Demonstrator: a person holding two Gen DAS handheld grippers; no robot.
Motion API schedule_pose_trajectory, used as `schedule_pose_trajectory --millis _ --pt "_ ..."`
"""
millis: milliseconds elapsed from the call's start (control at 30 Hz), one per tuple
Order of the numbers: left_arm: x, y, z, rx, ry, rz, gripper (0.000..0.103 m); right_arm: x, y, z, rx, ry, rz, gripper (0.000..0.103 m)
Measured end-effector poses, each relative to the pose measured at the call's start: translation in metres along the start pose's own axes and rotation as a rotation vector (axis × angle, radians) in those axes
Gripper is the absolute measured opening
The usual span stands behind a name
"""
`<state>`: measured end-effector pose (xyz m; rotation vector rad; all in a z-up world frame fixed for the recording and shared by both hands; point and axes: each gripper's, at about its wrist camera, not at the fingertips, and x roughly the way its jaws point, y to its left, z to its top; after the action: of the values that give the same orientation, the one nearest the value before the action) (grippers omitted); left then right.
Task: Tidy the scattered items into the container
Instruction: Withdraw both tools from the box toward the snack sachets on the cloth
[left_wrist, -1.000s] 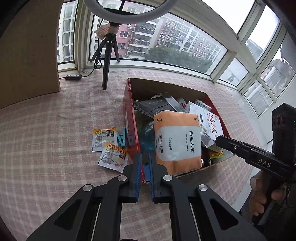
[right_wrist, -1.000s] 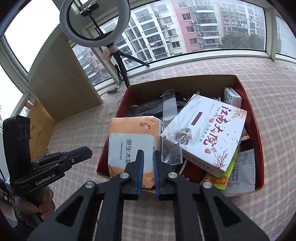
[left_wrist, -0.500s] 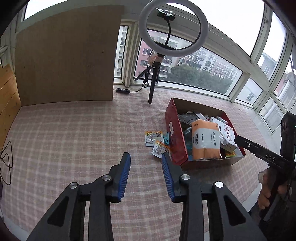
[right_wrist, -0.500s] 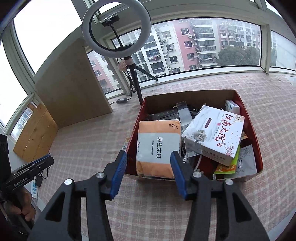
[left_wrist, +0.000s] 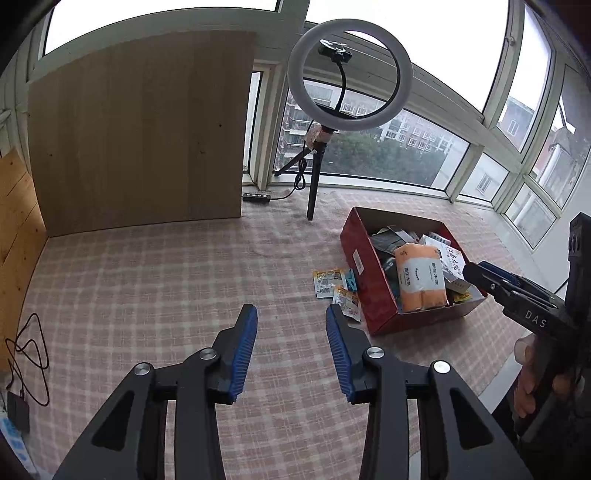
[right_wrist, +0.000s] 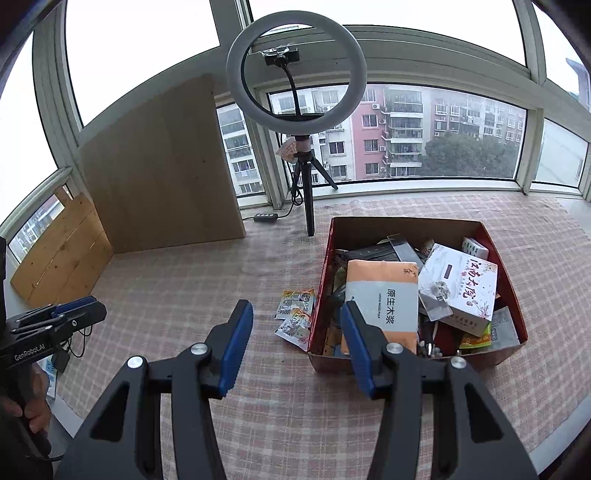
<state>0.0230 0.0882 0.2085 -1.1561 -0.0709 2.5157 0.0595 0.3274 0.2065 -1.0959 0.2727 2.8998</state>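
Observation:
A red cardboard box stands on the checked tablecloth, full of items: an orange tissue pack, a white printed box and several packets. Two orange sachets and a blue clip lie on the cloth against the box's left wall. My left gripper is open and empty, well back from the box. My right gripper is open and empty, held above the cloth in front of the box; it also shows in the left wrist view.
A ring light on a black tripod stands behind the box by the window. A wooden board leans at the back left. A power strip and cables lie at the edges. The table edge runs at the right.
Both grippers have opened from shut and pulled back and up from the box, so the whole table now shows. The items in and beside the box have not moved.

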Motion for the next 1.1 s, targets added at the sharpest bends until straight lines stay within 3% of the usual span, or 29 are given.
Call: schedule_pose_trajectory --millis 200,333,433,533,700,833,1000,1100 --pt "-0.001 0.028 0.007 0.043 0.0 -0.035 0.04 0.004 0.03 -0.002 0.017 -0.012 -0.031 0.051" --pt "0.007 0.041 0.014 0.088 -0.002 -0.07 0.046 0.008 0.036 -0.005 0.057 -0.012 -0.038 0.051" --pt "0.021 0.047 0.02 0.13 0.013 -0.114 0.054 0.009 0.034 -0.01 0.098 -0.021 -0.064 0.051" --pt "0.041 0.048 0.027 0.192 0.038 -0.184 0.055 0.013 0.028 -0.016 0.162 -0.005 -0.082 0.051" --pt "0.097 0.035 0.032 0.331 0.173 -0.303 0.056 0.029 0.024 -0.034 0.231 0.026 -0.078 0.051" --pt "0.149 0.017 0.042 0.435 0.257 -0.381 0.056 0.054 0.038 -0.055 0.205 0.084 -0.079 0.051" --pt "0.225 -0.008 0.059 0.557 0.379 -0.475 0.056 0.096 0.04 -0.079 0.301 0.185 -0.054 0.051" --pt "0.262 -0.024 0.061 0.644 0.456 -0.529 0.055 0.118 0.041 -0.085 0.293 0.216 -0.062 0.051"
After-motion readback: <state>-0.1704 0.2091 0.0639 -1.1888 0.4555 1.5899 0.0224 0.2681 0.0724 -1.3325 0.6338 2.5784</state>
